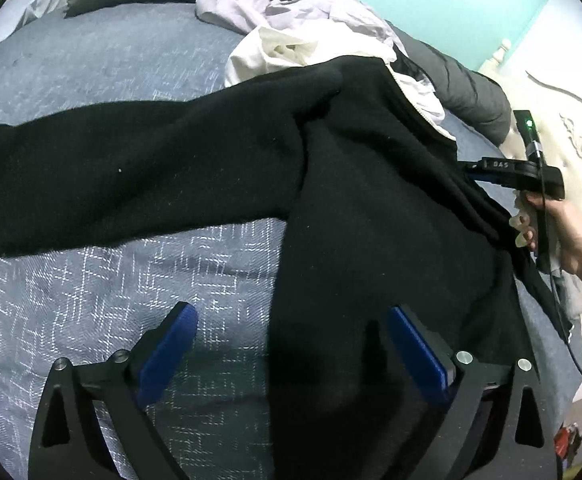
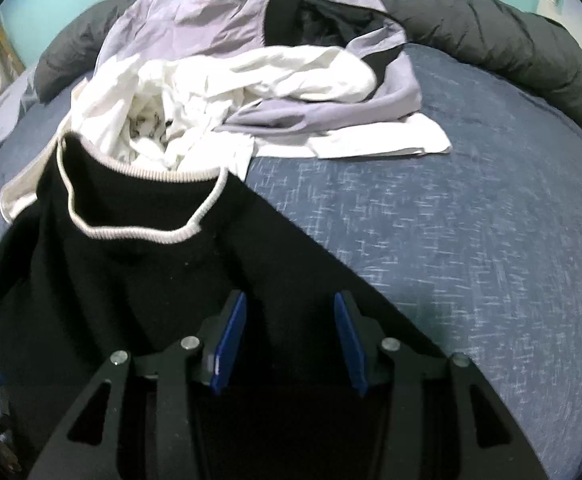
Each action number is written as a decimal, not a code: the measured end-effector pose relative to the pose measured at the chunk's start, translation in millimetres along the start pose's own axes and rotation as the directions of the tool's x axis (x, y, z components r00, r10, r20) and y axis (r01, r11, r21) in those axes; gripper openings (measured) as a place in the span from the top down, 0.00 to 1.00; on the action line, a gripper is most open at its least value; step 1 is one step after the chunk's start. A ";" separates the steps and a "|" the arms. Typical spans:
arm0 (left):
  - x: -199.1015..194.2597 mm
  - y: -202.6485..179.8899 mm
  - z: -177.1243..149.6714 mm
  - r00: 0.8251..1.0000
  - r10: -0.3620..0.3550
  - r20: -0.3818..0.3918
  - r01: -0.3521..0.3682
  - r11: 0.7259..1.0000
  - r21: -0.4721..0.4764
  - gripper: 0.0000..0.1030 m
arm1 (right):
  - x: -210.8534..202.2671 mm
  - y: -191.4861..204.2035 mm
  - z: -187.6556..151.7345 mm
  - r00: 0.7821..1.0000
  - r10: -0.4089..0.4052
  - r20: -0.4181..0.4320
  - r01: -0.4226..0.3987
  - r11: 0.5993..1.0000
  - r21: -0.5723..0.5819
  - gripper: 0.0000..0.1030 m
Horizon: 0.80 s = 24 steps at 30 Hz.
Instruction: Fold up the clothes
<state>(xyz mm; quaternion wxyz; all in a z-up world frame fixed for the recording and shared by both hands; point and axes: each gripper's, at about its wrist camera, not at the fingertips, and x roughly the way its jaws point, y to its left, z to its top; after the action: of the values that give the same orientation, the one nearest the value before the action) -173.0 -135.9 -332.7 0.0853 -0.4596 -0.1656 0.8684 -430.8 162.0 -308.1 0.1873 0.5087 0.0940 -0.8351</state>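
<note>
Sweater [image 1: 371, 208] lies spread on your bed [image 1: 91, 80], black, one sleeve [image 1: 111, 172] stretched out to the left across the blue-grey cover. From your left wrist you see your left gripper [image 1: 291, 344] with its jaws wide apart, hovering over the sweater's lower edge; one blue pad [image 1: 171, 352] is over bare cover, the other over black knit, neither pressing on anything. At the right edge your right hand [image 1: 571, 232] holds the right gripper [image 1: 475, 170] at the sweater's far side. Beyond the sweater sits a heap of white and lilac clothes [image 1: 291, 28], with a dark duvet [image 1: 471, 92] behind it. From your right wrist, the right gripper [image 2: 289, 344] has its jaws about half apart over black knit; no fold is visibly pinched between them. The white-trimmed collar [image 2: 131, 232] lies just ahead of the fingers, touching the heap of clothes [image 2: 231, 80], and open cover fills the right side.
</note>
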 end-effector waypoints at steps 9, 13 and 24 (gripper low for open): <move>-1.8 -1.6 1.1 1.000 -0.013 0.008 0.013 1.000 0.006 0.04 | 1.7 28.9 -13.8 1.000 0.027 0.002 -0.026 0.989 -0.147 0.55; -1.4 1.0 0.9 1.000 -0.018 0.008 0.018 1.000 -0.001 0.04 | -7.0 26.8 -7.4 0.996 0.069 0.059 -0.061 0.990 -0.124 0.55; -1.1 1.9 0.8 1.000 -0.023 0.009 0.023 1.000 -0.002 0.04 | 13.1 52.5 -16.6 0.999 0.039 0.012 -0.036 0.973 -0.227 0.60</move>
<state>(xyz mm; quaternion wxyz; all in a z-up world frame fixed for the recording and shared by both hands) -173.1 -138.1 -332.1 0.0942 -0.4538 -0.1722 0.8692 -401.2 117.0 -325.7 0.2606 0.4787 0.1775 -0.8194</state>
